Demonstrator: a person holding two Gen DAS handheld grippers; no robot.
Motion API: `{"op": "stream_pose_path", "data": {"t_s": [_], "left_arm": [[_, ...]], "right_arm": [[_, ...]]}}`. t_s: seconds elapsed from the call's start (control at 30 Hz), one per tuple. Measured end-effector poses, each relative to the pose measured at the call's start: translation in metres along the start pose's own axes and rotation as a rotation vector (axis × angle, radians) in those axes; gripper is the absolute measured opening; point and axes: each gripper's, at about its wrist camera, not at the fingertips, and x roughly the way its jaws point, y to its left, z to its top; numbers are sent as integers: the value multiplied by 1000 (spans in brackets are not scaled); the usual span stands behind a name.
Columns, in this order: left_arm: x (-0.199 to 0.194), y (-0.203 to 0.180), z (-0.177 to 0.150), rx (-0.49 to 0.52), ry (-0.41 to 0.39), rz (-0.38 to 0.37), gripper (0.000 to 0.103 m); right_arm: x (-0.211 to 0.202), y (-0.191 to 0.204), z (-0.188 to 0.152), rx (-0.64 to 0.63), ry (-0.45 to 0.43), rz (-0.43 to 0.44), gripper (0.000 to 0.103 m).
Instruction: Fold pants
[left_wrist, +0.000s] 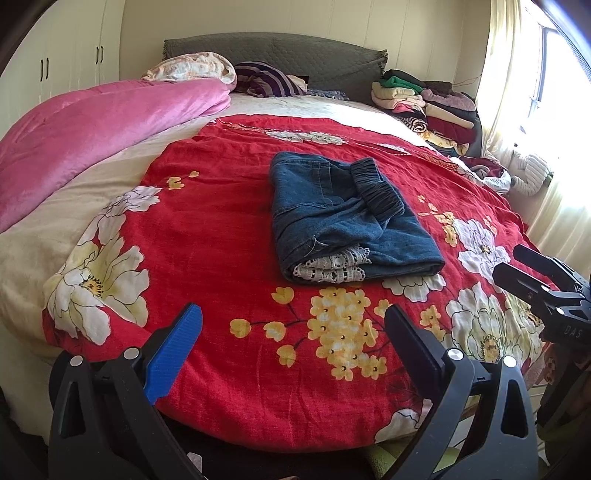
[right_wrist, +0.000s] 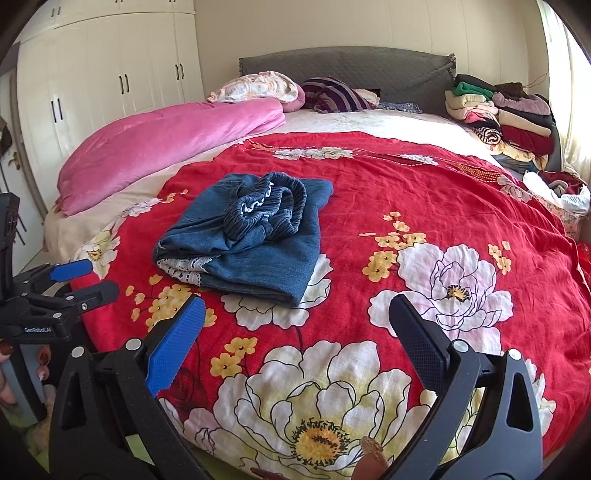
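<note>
I find the pants (left_wrist: 347, 218) lying as a compact denim bundle on the red floral cover (left_wrist: 229, 229) of the bed (left_wrist: 33, 251), near the middle of the cover and well apart from both tools. The left claw (left_wrist: 291, 339) stands wide, empty, over the near edge of the cover. The right claw (right_wrist: 295, 332) is likewise spread wide and carries nothing; its neighbour shows at the left margin of the right wrist view.

Condition of the fold: mostly complete in my judgement, but untidy. The elastic waistband (right_wrist: 266, 210) sits bunched on top rather than flat, and a strip of white lace trim (left_wrist: 332, 267) pokes out at the near edge.

Risks noted:
- The bunched waistband may spring the top layer open if I leave it as is.
- Pinching only the upper layer would drag it off the stack and undo the fold.
- A low approach could snag the lace, or catch the cover beneath and pull the whole bundle askew.
- The soft bed gives under pressure, so a pressing stroke may tilt the stack.
</note>
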Motion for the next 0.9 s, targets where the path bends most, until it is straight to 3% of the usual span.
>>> {"op": "stream_pose_path", "data": {"t_s": [0.9], "left_arm": [[0,-1,0,5,13,3,99]], "right_arm": [[0,-1,-2,2,3,-2,94]]}}
